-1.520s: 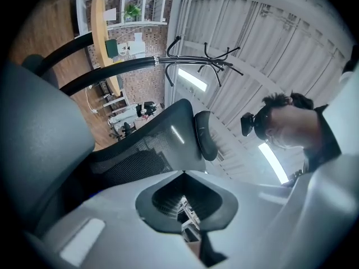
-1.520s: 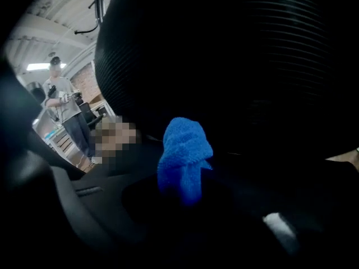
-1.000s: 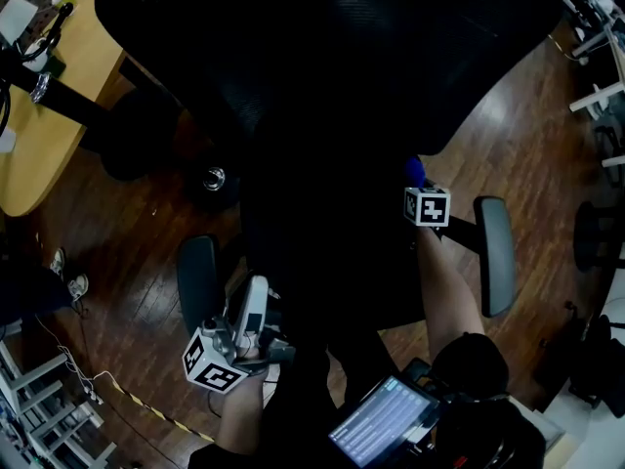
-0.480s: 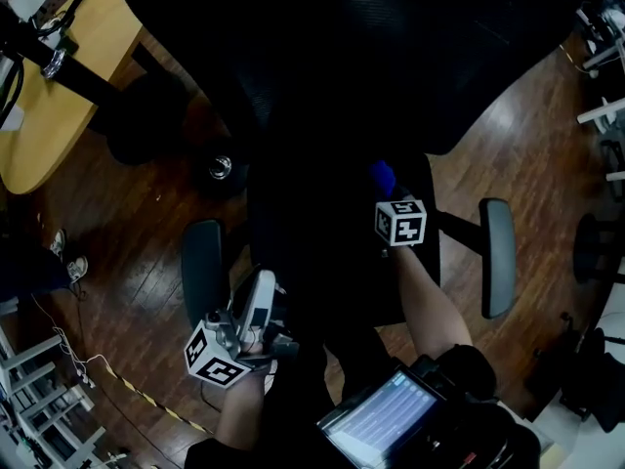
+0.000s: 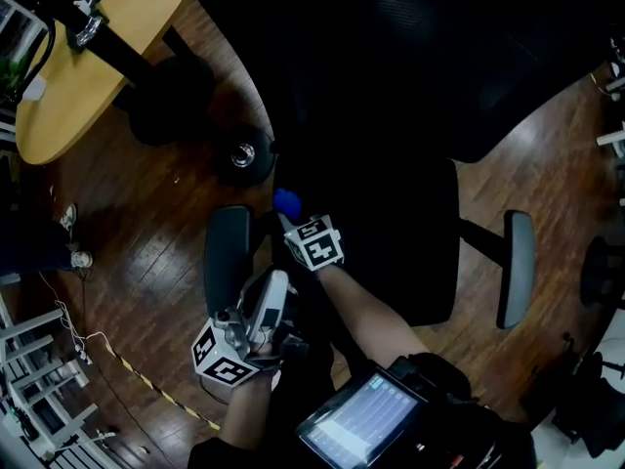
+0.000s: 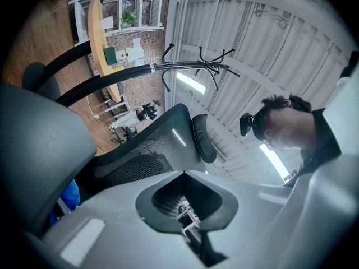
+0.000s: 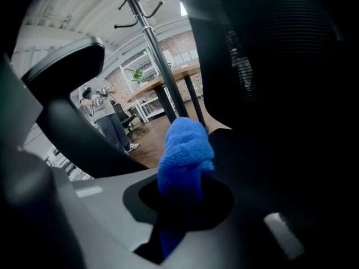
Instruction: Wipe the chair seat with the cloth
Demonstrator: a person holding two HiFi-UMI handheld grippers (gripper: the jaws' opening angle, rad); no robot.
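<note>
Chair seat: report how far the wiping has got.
Done: the right gripper is shut on the cloth. In hand: the cloth is at the seat's left edge, by the armrest. Remaining: the dark seat shows no wiped area, so the rest cannot be judged. Left gripper shut, empty.

In the head view, a pale wooden table (image 5: 83,86) stands at 10 o'clock on the dark plank floor (image 5: 137,242). A lit screen (image 5: 356,426) glows at 6, and a yellow-and-black strip (image 5: 156,405) lies at 7. In the right gripper view, a coat stand (image 7: 145,32) rises at 12, with a standing person (image 7: 106,117) at 9.
</note>
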